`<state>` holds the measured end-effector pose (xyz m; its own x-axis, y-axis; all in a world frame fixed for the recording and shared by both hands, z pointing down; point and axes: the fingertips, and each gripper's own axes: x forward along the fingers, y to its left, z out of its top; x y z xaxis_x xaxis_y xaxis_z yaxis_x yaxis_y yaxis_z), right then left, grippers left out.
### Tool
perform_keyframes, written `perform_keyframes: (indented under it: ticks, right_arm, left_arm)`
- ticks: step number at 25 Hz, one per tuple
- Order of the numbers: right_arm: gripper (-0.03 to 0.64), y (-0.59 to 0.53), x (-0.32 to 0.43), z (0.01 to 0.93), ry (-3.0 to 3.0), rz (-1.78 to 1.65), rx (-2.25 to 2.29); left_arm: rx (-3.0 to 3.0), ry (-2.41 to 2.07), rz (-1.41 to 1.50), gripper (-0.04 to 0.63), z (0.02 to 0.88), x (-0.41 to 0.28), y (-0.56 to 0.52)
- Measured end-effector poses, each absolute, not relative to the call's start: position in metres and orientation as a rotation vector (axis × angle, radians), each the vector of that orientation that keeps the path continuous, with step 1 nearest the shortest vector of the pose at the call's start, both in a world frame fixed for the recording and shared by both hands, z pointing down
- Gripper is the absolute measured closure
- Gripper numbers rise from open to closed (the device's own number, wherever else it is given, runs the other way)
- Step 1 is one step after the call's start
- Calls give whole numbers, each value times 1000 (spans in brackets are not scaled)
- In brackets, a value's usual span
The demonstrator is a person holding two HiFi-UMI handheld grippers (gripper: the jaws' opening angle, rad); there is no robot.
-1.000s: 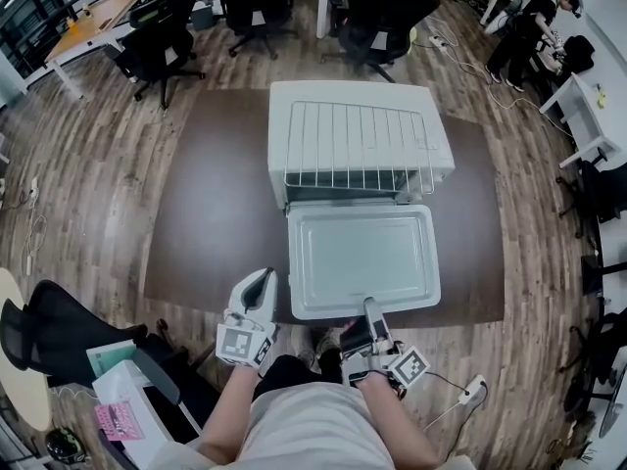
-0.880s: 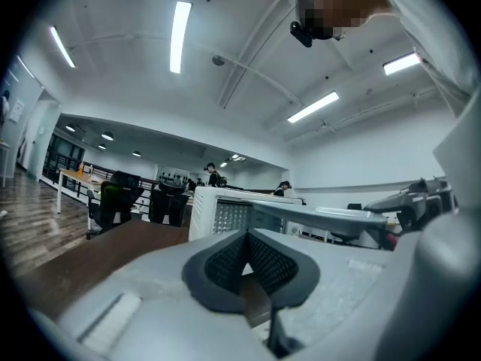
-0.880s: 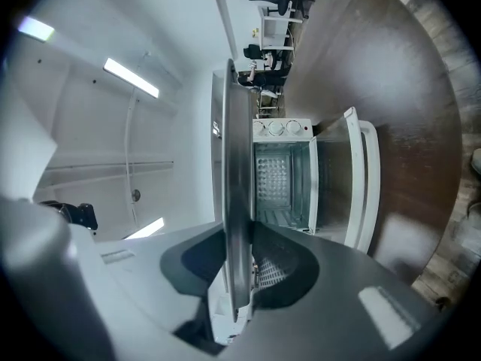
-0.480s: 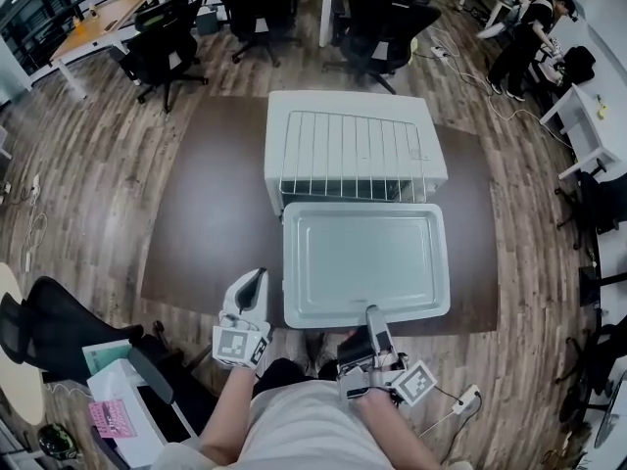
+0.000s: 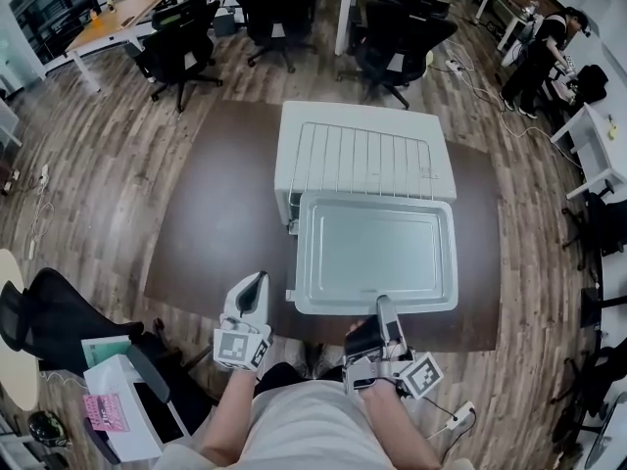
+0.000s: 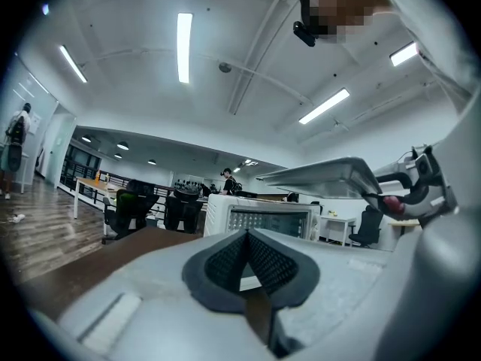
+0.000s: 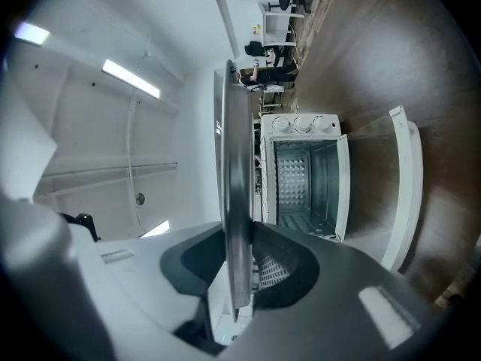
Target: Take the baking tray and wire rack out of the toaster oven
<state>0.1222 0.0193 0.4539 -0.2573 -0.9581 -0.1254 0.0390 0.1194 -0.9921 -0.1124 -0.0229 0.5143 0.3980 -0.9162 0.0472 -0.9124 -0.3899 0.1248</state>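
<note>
The baking tray (image 5: 374, 255) is pale silvery grey, the wire rack (image 5: 364, 160) silver, the toaster oven (image 5: 343, 114) white. The table (image 5: 216, 213) is dark brown, the floor (image 5: 88, 164) streaky brown wood-grain. The left claw (image 5: 253, 284) and right claw (image 5: 384, 307) are light grey, with black-and-white square markers.

My left gripper (image 6: 247, 235): fingers (image 6: 224, 263) pressed together, nothing between them. Ahead I see a white toaster oven (image 6: 259, 220) on a brown table (image 6: 113, 250). Upper right: baking tray (image 6: 323, 174), edge-on, higher than the oven top, clamped by my right gripper (image 6: 379, 195). Background: office chairs (image 6: 131, 205), a standing person (image 6: 225, 180).
</note>
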Motion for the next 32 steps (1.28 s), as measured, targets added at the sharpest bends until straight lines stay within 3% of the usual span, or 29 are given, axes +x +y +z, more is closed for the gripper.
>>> perform_keyframes:
  ticks: [32]
  right_arm:
    - [517, -132, 113, 478, 1468, -1356, -959]
  left_arm:
    - [2434, -1732, 0, 592, 524, -119, -74]
